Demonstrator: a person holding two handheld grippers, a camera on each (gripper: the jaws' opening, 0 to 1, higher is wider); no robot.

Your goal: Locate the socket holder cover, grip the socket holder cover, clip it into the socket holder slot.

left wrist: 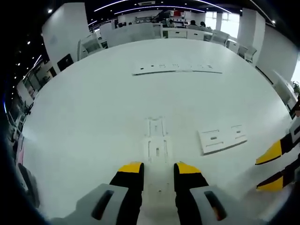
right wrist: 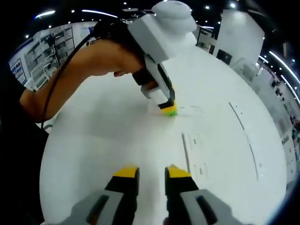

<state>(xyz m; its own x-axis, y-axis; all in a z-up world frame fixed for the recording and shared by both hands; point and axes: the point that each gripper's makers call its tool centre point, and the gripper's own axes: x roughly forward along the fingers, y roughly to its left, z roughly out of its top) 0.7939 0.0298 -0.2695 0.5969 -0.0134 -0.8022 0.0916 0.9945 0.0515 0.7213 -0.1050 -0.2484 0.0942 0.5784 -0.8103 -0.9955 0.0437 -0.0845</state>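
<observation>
A narrow white socket holder (left wrist: 156,149) lies flat on the white table (left wrist: 93,117), running away from me. My left gripper (left wrist: 159,169) has its yellow-tipped jaws on either side of the holder's near end, and the part fills the gap between them. A flat white cover plate (left wrist: 222,138) with slots lies to the holder's right. My right gripper (left wrist: 271,168) comes in from the right edge beside that plate. In the right gripper view, my right gripper (right wrist: 152,172) is open with nothing between its jaws, and the plate (right wrist: 194,154) lies just ahead. The left gripper (right wrist: 168,110) touches the table beyond it.
A long thin white strip (left wrist: 176,69) with small holes lies across the far side of the table (right wrist: 93,154). A person's bare forearm (right wrist: 89,61) holds the left gripper from the left. Desks and chairs stand beyond the table's far edge.
</observation>
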